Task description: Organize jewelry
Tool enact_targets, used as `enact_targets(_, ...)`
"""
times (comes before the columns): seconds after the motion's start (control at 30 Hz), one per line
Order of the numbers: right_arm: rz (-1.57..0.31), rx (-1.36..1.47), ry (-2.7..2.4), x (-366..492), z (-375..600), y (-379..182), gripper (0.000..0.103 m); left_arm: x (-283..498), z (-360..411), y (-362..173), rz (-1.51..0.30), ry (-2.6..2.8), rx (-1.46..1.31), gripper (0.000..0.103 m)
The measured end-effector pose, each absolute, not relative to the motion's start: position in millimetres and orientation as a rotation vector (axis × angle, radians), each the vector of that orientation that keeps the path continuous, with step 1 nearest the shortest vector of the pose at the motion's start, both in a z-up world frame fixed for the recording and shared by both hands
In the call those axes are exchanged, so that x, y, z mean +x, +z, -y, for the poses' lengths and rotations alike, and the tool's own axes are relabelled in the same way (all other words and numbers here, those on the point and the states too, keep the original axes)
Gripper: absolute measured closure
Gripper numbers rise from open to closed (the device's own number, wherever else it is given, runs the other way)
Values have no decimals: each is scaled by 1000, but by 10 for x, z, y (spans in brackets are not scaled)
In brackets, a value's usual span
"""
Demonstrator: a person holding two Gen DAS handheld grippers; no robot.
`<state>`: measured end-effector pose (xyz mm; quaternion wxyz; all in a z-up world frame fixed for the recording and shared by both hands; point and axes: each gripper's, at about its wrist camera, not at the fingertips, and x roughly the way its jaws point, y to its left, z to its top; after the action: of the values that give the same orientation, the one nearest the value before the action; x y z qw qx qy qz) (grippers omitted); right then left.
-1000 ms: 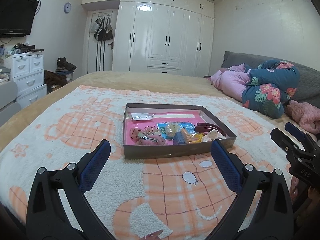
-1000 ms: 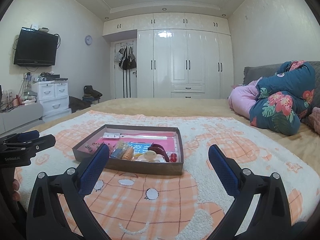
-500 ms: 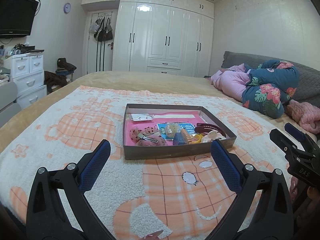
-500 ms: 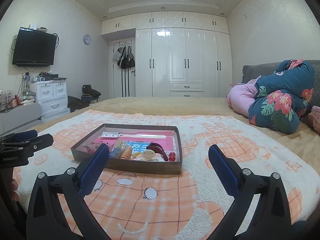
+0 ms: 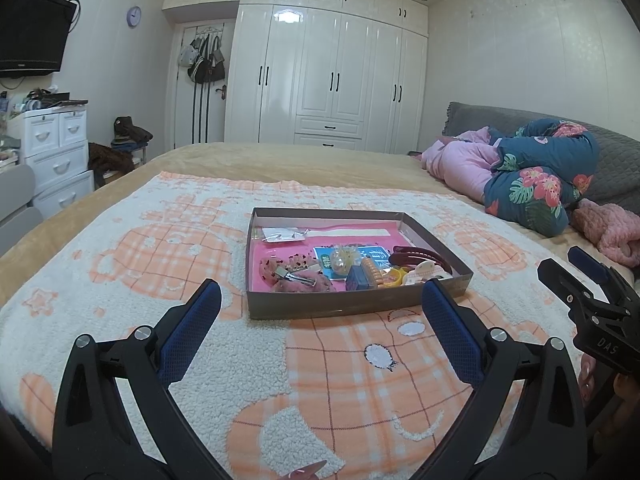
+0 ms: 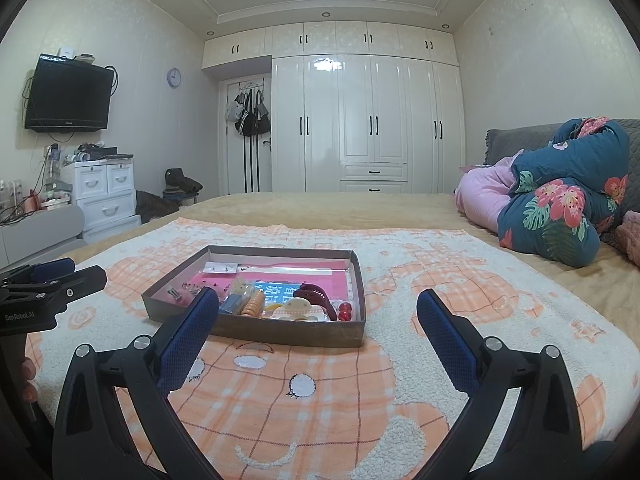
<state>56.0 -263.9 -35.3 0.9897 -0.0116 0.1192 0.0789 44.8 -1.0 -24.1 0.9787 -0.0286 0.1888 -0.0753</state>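
Note:
A shallow brown box (image 5: 344, 305) (image 6: 280, 332) with a pink lining lies on the orange-and-white blanket. It holds several small pieces: a pink fuzzy clip (image 5: 298, 280), a dark red hair claw (image 5: 416, 257) (image 6: 316, 293), an orange comb clip (image 6: 254, 305), red beads (image 6: 345, 310) and a clear packet (image 5: 282, 234). My left gripper (image 5: 318, 326) hovers open just short of the box's near wall, nothing between its fingers. My right gripper (image 6: 318, 326) is open too, empty, in front of the box's near right corner.
The blanket (image 5: 340, 392) covers a tan bed. A rolled floral and pink quilt (image 5: 532, 172) lies at the right. White wardrobes (image 6: 372, 120) fill the far wall; a white drawer unit (image 6: 106, 196) and a wall TV (image 6: 68, 100) stand to the left.
Both grippers have barely drifted, and the views are tilted slightly upward. Both stay open. Nothing in the box has moved.

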Motion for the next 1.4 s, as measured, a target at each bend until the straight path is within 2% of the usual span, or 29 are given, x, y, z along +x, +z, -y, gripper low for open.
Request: enact_targets(1.4, -242, -24, 157, 574, 2651, -381, 6, 442, 25, -233, -375, -148, -53, 11)
